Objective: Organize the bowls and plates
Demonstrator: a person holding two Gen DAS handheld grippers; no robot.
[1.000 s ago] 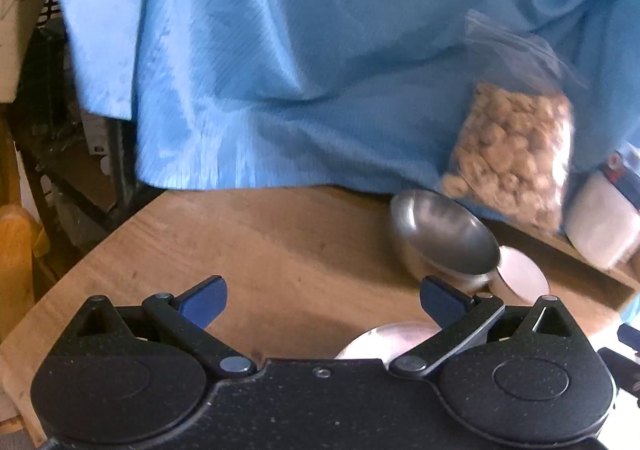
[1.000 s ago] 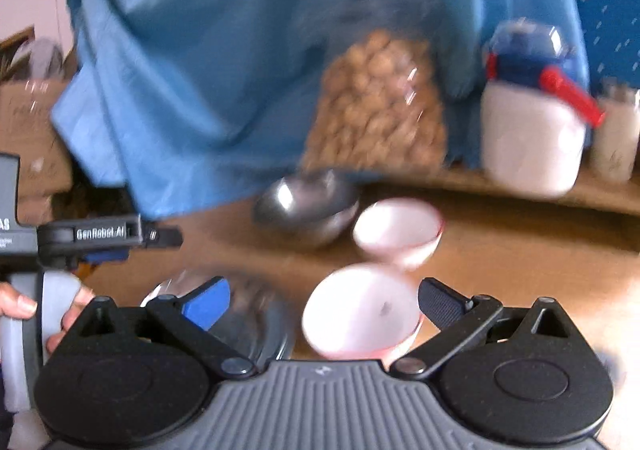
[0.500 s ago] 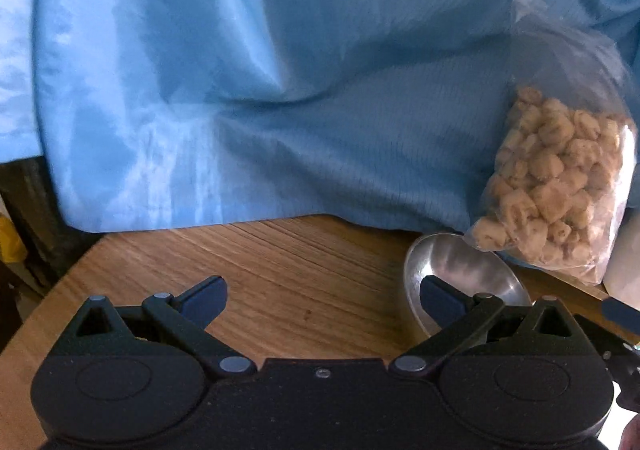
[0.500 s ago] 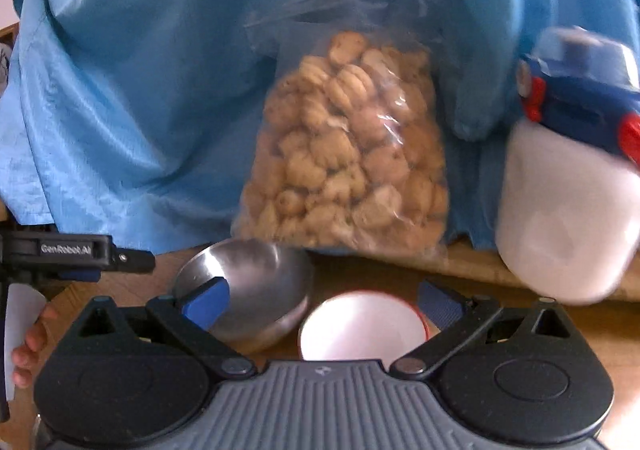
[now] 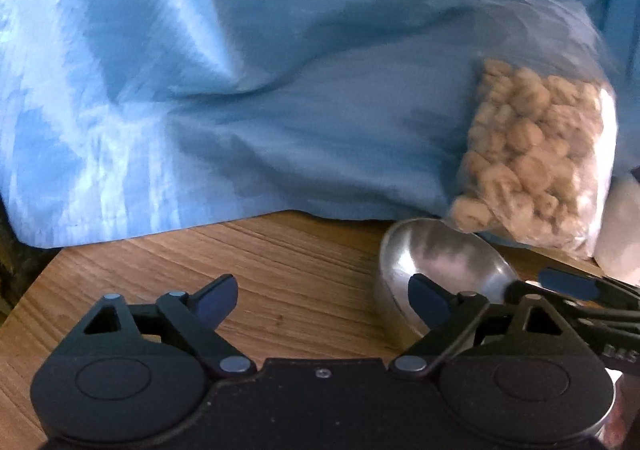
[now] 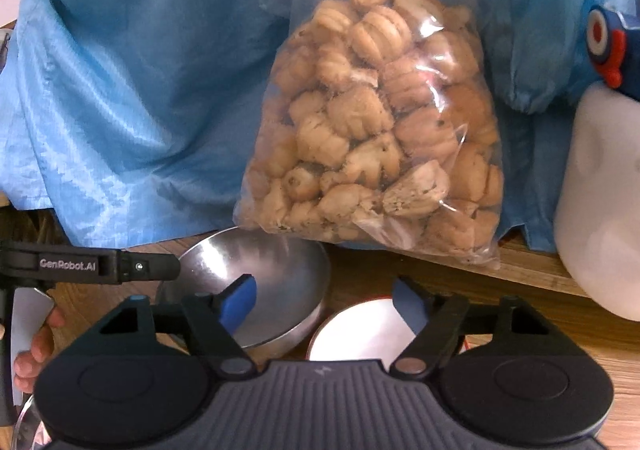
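step: reaching for steel bowl (image 6: 272,282) on counter (image 5: 280,270), white bowl (image 6: 360,334) beside | left gripper (image 5: 324,298) closing, empty | right gripper (image 6: 324,298) closing over both rims, gripping neither | next: center on one rim

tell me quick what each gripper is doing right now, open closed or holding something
left gripper: jaws closing, right finger over the steel bowl, no grip yet.
right gripper: jaws closing above the white bowl, no grip yet.

Left gripper (image 5: 322,300) angled downward, jaws closing with nothing between them, right gripper (image 6: 326,300) alongside, jaws closing, no pad contact visible
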